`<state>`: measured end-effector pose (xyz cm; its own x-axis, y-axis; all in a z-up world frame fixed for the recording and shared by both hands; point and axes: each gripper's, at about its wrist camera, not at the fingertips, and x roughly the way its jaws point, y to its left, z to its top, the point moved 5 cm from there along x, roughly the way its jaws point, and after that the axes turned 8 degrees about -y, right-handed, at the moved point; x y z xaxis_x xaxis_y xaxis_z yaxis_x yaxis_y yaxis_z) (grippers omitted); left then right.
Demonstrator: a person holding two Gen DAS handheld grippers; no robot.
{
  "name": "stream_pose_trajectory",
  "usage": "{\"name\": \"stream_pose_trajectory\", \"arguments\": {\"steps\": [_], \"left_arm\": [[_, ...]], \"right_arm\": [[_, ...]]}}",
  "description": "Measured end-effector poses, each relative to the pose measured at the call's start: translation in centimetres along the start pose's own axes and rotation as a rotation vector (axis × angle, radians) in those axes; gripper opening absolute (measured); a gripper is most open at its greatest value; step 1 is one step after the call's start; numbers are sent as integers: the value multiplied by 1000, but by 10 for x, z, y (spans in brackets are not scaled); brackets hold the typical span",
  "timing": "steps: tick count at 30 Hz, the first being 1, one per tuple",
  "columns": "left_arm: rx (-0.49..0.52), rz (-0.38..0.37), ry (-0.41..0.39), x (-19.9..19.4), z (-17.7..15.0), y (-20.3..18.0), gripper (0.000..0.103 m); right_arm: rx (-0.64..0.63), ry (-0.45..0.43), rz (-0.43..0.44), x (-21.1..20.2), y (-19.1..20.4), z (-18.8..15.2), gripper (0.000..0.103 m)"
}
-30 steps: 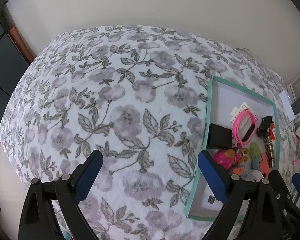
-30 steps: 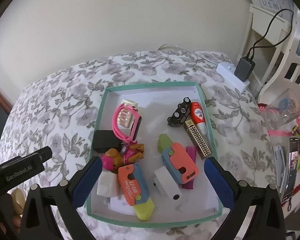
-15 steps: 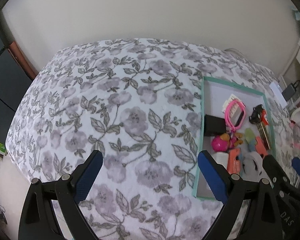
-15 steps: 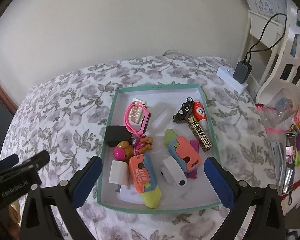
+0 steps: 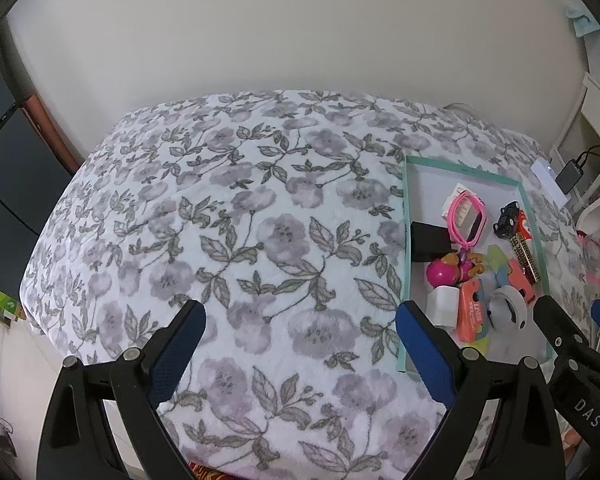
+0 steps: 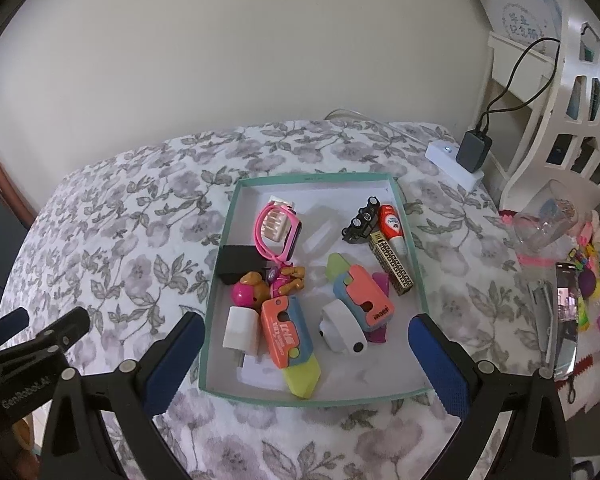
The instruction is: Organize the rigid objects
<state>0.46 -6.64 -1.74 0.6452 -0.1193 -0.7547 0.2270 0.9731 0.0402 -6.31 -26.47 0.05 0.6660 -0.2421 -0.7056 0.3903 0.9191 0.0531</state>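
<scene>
Right wrist view shows the floral bed [image 6: 120,240] filling the scene, more of it showing than a second ago as both claws have drawn back and up. On it sits the tray [image 6: 414,240], crowded with small things: pink watch [image 6: 278,232], toy car [image 6: 360,222], white charger [image 6: 242,330]. Right claw [image 6: 306,354] hangs wide open and empty over the tray's near edge; left claw [image 5: 300,344] gapes empty above bare bedding. I judge a fresh pick is coming.
</scene>
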Motion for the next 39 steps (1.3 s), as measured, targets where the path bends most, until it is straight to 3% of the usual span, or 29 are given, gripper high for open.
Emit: {"name": "stream_pose_trajectory", "arguments": {"steps": [39], "left_arm": [[-24,11,-14,-8,-12,15,96]], "right_arm": [[-19,-6,4,-15,3,-11,103]]}}
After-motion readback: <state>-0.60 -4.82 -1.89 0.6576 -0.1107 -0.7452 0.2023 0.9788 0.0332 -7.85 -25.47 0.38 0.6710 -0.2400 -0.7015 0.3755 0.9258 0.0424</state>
